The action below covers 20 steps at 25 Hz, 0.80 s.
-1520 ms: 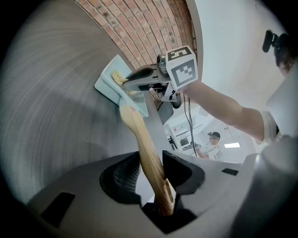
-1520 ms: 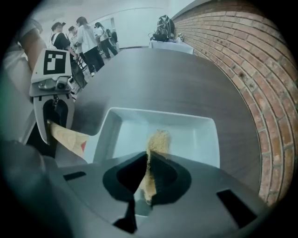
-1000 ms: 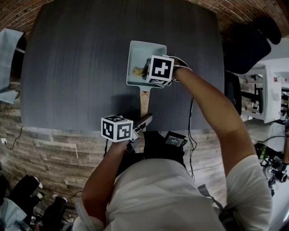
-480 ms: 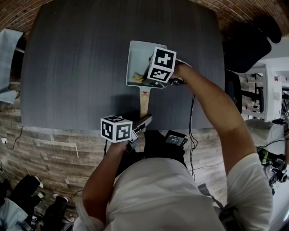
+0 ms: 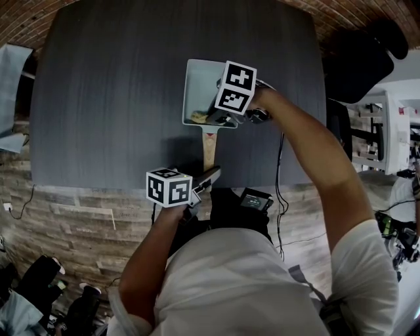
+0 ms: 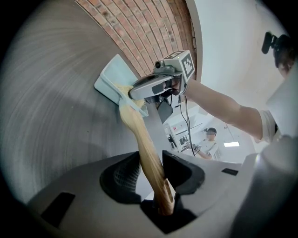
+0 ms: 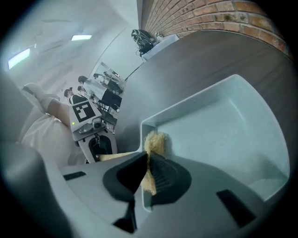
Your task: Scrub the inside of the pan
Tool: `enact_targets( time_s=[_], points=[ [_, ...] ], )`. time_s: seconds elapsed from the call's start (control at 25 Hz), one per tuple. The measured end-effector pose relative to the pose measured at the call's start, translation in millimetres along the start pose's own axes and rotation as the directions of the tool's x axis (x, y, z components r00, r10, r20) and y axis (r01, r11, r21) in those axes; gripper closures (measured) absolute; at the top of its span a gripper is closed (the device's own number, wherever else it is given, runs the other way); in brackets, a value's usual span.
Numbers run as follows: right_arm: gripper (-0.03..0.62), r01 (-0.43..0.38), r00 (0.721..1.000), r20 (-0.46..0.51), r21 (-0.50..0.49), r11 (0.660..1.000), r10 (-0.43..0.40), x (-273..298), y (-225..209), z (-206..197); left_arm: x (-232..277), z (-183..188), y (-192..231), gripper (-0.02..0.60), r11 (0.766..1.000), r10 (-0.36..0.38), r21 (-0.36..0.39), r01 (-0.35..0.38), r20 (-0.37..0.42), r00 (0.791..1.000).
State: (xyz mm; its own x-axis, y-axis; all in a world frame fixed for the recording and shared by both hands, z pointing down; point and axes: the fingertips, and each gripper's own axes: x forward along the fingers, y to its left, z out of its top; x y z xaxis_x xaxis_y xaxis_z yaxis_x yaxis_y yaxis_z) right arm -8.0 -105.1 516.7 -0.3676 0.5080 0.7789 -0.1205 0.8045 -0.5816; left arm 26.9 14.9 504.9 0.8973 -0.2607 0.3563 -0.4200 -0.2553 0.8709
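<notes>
A pale blue square pan (image 5: 200, 82) lies on the dark table (image 5: 111, 92), its wooden handle (image 5: 209, 149) pointing toward me. My left gripper (image 5: 211, 176) is shut on the end of that handle (image 6: 148, 153), both pads against the wood. My right gripper (image 5: 220, 118) leans into the pan's near edge, shut on a yellow sponge (image 7: 153, 145). The sponge (image 5: 199, 117) rests against the pan's inner wall at the near corner (image 7: 146, 128). In the left gripper view the right gripper (image 6: 139, 95) sits over the pan (image 6: 109, 79).
A brick wall (image 5: 26, 16) runs behind the table. A pale cloth (image 5: 10, 92) hangs at the far left. A black device (image 5: 252, 202) with cables lies near the table's front edge. The pan floor (image 7: 223, 135) beyond the sponge is bare.
The right gripper has rolled and shifted slightly right and toward the pan's near edge, carrying the sponge along the near wall. The left gripper and the pan have stayed put.
</notes>
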Motion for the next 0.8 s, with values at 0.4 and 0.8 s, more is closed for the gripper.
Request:
enact_targets(
  time_s=[0.4,0.8],
  points=[
    [0.562,-0.019,0.992,0.126,-0.058,0.998,0.026,-27,18,20,0,0,1,0.428,1.000,0.002,0.002,-0.002,-0.005,1.000],
    [0.562,0.353,0.930,0.163,-0.148,0.924,-0.329,-80,-30,22,0,-2,2,0.430,1.000,0.014,-0.004,-0.015,-0.004,1.000]
  ],
)
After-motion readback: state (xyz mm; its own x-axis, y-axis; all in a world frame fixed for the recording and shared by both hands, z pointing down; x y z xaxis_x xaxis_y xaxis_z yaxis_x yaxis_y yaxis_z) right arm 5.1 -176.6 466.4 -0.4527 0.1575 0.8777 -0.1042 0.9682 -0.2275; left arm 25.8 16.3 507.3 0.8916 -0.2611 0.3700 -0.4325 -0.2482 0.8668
